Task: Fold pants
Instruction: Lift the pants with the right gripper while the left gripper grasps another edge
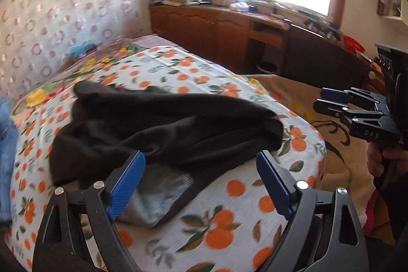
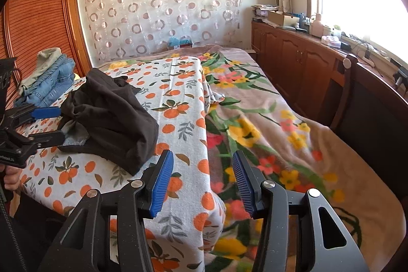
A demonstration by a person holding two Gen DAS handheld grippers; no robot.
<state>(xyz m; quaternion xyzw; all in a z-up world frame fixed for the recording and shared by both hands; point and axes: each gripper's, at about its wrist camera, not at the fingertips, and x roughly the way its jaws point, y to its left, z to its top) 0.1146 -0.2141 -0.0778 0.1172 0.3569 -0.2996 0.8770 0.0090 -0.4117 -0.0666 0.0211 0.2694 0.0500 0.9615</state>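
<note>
Dark pants lie crumpled on the orange-print cloth on the bed; a grey inner lining shows at their near end. They also show in the right wrist view. My left gripper is open, its blue pads on either side of the pants' near edge, holding nothing; it also shows in the right wrist view at the pants' left end. My right gripper is open and empty, hovering over the cloth's right edge, right of the pants. It shows in the left wrist view, apart from the pants.
Folded blue jeans are stacked at the cloth's far left, by a wooden wardrobe. A floral blanket covers the bed to the right. A wooden footboard and cluttered cabinets run along the window side.
</note>
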